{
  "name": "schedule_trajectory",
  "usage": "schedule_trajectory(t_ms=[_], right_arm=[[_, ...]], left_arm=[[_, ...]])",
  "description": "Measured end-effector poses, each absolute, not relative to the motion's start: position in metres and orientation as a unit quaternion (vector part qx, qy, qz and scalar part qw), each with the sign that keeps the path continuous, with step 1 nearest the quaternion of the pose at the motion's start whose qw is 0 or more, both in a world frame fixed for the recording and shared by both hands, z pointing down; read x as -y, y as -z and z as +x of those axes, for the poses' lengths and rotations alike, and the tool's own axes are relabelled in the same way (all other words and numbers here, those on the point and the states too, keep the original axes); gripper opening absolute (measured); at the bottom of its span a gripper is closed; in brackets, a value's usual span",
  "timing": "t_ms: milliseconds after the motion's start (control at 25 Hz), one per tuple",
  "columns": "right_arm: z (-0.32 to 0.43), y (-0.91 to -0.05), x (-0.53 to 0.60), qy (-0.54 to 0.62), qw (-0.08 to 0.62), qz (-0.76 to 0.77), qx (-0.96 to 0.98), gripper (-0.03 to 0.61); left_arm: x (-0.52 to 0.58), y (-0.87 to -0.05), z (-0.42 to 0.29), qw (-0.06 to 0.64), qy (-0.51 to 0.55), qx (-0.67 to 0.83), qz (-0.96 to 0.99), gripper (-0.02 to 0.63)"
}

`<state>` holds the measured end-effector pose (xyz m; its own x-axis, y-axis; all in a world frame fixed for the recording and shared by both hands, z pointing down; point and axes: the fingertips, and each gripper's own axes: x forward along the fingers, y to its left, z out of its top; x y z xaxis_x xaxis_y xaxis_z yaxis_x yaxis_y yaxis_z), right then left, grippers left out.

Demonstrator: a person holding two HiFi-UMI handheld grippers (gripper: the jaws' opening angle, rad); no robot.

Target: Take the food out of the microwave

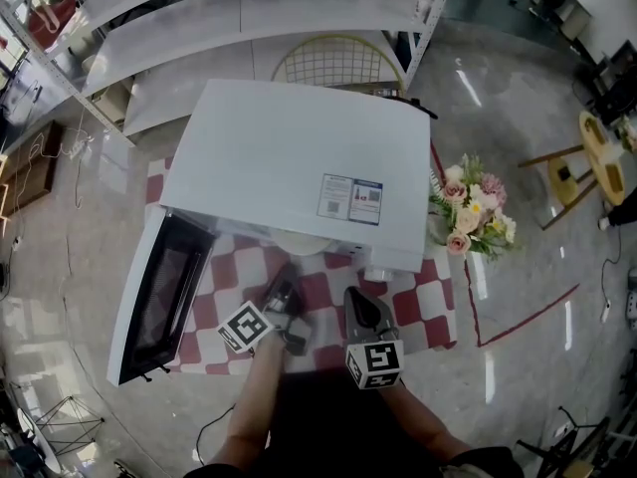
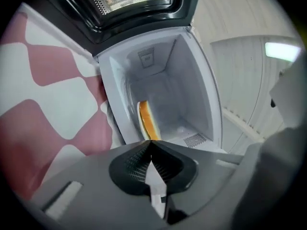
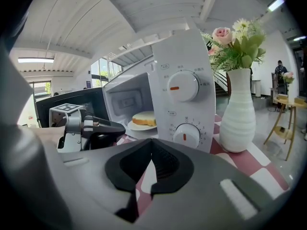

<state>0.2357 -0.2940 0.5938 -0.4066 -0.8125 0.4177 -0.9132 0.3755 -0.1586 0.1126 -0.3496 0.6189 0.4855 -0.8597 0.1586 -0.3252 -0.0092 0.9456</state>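
The white microwave (image 1: 299, 157) stands on a red-and-white checked cloth with its door (image 1: 164, 292) swung open to the left. Inside, a slice of yellow cake (image 3: 143, 117) lies on a white plate (image 3: 136, 126); the left gripper view shows the cake (image 2: 147, 121) edge-on, because that view is rolled. My left gripper (image 1: 286, 279) is shut and empty, just in front of the open cavity, a short way from the plate. My right gripper (image 1: 356, 297) is beside it, shut with nothing in it, facing the control knobs (image 3: 183, 86). The left gripper (image 3: 122, 127) also shows in the right gripper view.
A white vase (image 3: 238, 114) of flowers (image 1: 473, 207) stands right of the microwave on the checked cloth (image 1: 423, 302). White shelves (image 1: 249, 18) and a wire chair back (image 1: 338, 63) lie behind. A wooden stool (image 1: 597, 157) is at the far right.
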Motion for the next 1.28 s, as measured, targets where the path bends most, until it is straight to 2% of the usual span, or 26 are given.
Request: schedule_trajectory(t_ms=[160,240,440,840,1280], right_arm=[[0.232,-0.599,0.295,-0.185,0.143,0.519,0.822,0.0],[0.23,-0.601,0.296,-0.187,0.146,0.516,0.823,0.0],[0.231,-0.605,0.298,-0.191,0.149,0.516,0.822,0.0],[0.236,-0.609,0.3,-0.192,0.155,0.522,0.816,0.0],[0.24,-0.614,0.303,-0.197,0.155,0.529,0.811,0.0]], left_arm=[[0.356,-0.622,0.114,0.557,0.266,0.439,0.653,0.01],[0.361,-0.622,0.119,0.584,0.297,0.418,0.629,0.124],[0.374,-0.629,0.116,0.63,0.349,0.387,0.576,0.146],[0.388,-0.635,0.12,0.647,0.367,0.368,0.558,0.143],[0.396,-0.636,0.124,0.652,0.365,0.37,0.552,0.034]])
